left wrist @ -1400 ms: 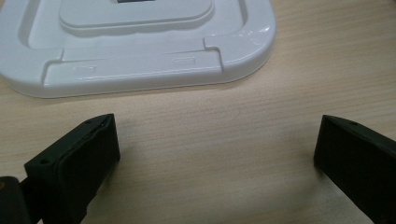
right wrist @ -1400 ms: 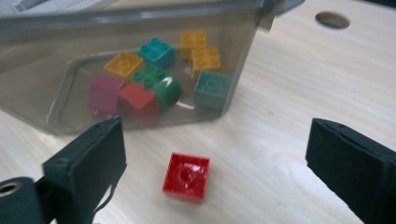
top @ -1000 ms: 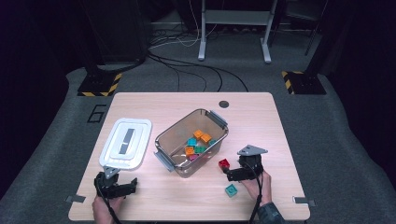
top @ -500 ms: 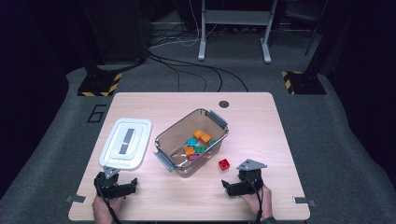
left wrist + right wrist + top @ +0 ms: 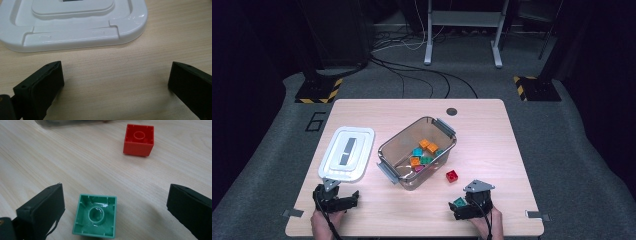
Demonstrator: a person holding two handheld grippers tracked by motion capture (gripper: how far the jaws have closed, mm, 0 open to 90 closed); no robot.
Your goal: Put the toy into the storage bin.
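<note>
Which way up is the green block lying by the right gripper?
Upside down: the green block shows its hollow underside and inner tube, between the open right gripper's fingers.

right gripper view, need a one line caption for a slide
Open right gripper straddling an upturned green block on the wooden table, with a red block lying beyond.

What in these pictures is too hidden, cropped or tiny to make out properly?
- White lid: in the left gripper view the top edge cuts off its far part.
- Clear bin: in the right gripper view just a blurred sliver shows at the top edge.
- Bricks in the bin: too small in the high view to count.
- Green brick: partly covered by the right gripper in the high view.
</note>
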